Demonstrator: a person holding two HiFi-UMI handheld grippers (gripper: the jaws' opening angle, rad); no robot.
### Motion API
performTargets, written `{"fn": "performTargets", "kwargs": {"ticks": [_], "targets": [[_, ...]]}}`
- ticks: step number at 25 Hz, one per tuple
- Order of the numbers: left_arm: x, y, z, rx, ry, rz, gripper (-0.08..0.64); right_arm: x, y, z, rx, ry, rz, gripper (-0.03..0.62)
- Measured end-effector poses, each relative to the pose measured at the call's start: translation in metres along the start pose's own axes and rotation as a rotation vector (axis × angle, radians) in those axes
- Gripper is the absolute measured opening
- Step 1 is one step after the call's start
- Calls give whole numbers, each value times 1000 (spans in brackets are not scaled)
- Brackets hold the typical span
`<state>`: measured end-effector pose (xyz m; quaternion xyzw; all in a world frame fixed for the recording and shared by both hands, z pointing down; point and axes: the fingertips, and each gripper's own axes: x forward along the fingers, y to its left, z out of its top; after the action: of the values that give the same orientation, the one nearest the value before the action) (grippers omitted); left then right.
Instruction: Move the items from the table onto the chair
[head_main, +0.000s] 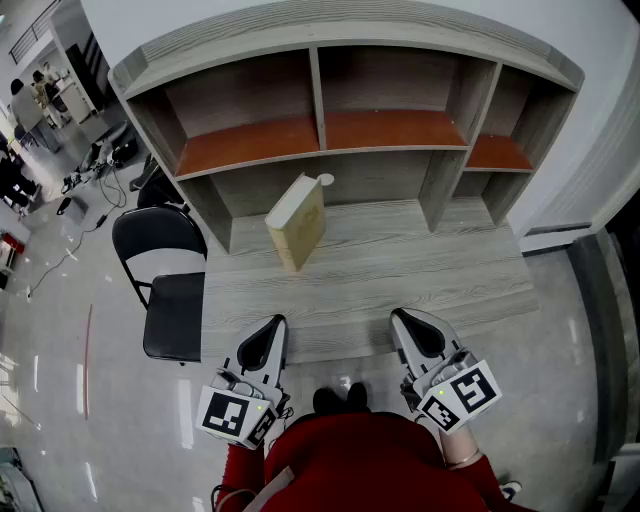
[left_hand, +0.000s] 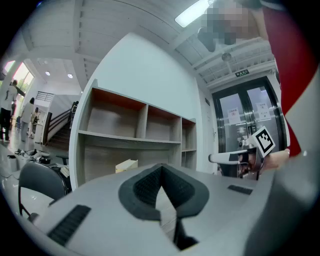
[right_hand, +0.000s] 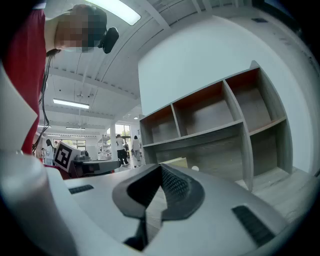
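A tan box (head_main: 296, 221) stands tilted on the grey wooden table (head_main: 400, 270), in front of the shelf unit; it also shows as the box (left_hand: 126, 165) and the box (right_hand: 175, 162) in the gripper views. A small white round object (head_main: 325, 180) sits just behind it. The black chair (head_main: 171, 293) stands at the table's left end. My left gripper (head_main: 262, 346) hovers at the table's near edge, shut and empty, with its tip (left_hand: 161, 174) aimed at the shelves. My right gripper (head_main: 420, 336) hangs beside it, shut with nothing held, pointing the same way (right_hand: 160, 172).
A shelf unit (head_main: 330, 130) with empty orange-topped compartments rises at the table's back. White wall lies right of it. Left of the chair is shiny floor with cables and people (head_main: 30, 95) far off. Glass doors (left_hand: 245, 120) show in the left gripper view.
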<state>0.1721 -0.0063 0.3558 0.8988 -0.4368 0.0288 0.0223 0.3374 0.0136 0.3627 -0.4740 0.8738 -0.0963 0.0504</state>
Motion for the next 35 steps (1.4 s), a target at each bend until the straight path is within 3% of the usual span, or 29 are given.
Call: {"fn": "performTargets", "kwargs": {"ticks": [13, 17, 21, 25, 30, 35], "targets": [[-1, 5, 0, -17, 0, 10, 8, -1, 2, 0, 4, 6, -3, 12], [0, 11, -6, -68, -5, 21, 8, 1, 4, -3, 21, 18, 16, 12], [32, 42, -36, -67, 95, 72, 10, 5, 3, -9, 40, 40, 28, 14], [97, 90, -84, -70, 240, 123, 276, 10, -2, -15, 40, 77, 8, 14], [159, 134, -131, -145, 362, 187, 305, 15, -15, -21, 75, 111, -47, 14], [191, 147, -154, -148, 426, 193, 314, 14, -31, -25, 109, 131, -114, 14]]}}
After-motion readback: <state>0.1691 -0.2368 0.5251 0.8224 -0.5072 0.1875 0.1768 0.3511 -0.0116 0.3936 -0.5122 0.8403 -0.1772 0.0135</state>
